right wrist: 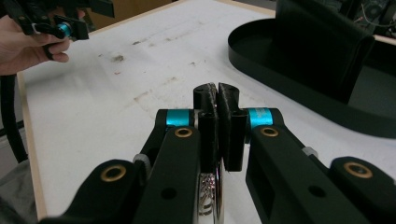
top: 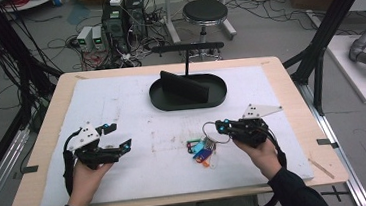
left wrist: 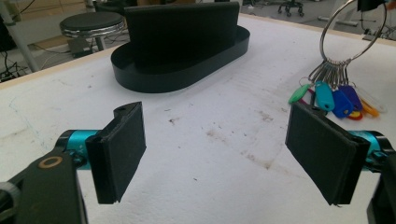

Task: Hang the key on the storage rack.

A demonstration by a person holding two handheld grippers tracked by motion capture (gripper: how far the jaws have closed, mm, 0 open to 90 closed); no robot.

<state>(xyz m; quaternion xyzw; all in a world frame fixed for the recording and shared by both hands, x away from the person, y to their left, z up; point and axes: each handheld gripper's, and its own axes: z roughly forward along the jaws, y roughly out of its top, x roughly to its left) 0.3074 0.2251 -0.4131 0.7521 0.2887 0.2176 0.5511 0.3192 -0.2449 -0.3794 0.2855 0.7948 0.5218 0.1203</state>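
Note:
My right gripper (top: 219,126) is shut on a large metal key ring (top: 210,130), and the ring's edge shows pinched between its pads (right wrist: 215,196). Several coloured key tags (top: 201,151) hang from the ring and rest on the white mat; in the left gripper view the ring (left wrist: 352,30) stands upright with the tags (left wrist: 334,95) bunched below it. My left gripper (top: 118,136) sits at the left of the mat, open (left wrist: 224,144), with nothing between its pads. A black oval tray (top: 189,101) with an upright black divider (top: 182,85) stands at the far middle.
A white foam mat (top: 121,103) covers the wooden table (top: 47,120). The oval tray (left wrist: 182,77) lies ahead of the left gripper, and in the right gripper view the tray (right wrist: 299,88) is at the right. A stool (top: 205,11), cables and black frame posts stand beyond the table.

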